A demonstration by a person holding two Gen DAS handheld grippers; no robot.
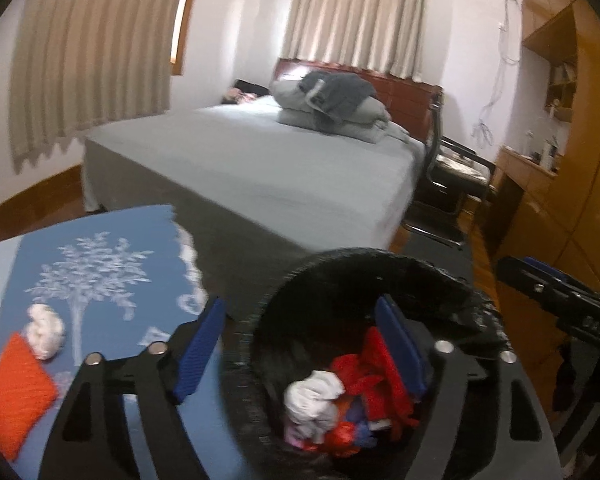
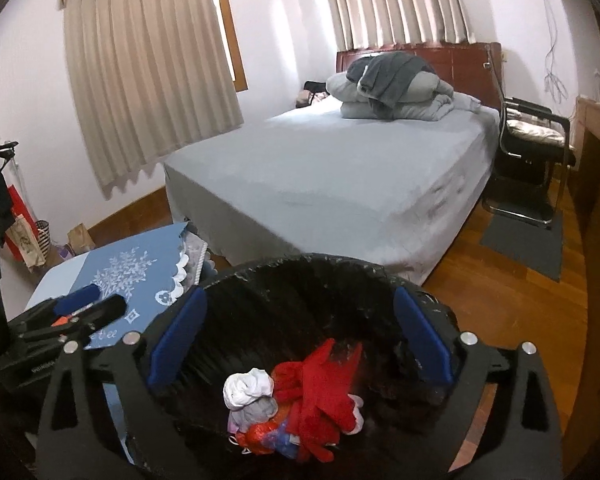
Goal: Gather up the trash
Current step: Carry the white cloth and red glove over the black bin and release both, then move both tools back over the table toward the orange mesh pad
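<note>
A black-lined trash bin holds crumpled white paper, red wrappers and other scraps. My left gripper is open and empty over the bin's left rim, next to the blue table. A crumpled white paper ball and an orange packet lie on that table. My right gripper is open and empty above the bin. The right gripper also shows in the left wrist view, and the left gripper in the right wrist view.
A bed with grey bedding stands just behind the bin. A black chair, a grey floor mat and wooden cabinets are at the right. Paper bags stand by the left wall.
</note>
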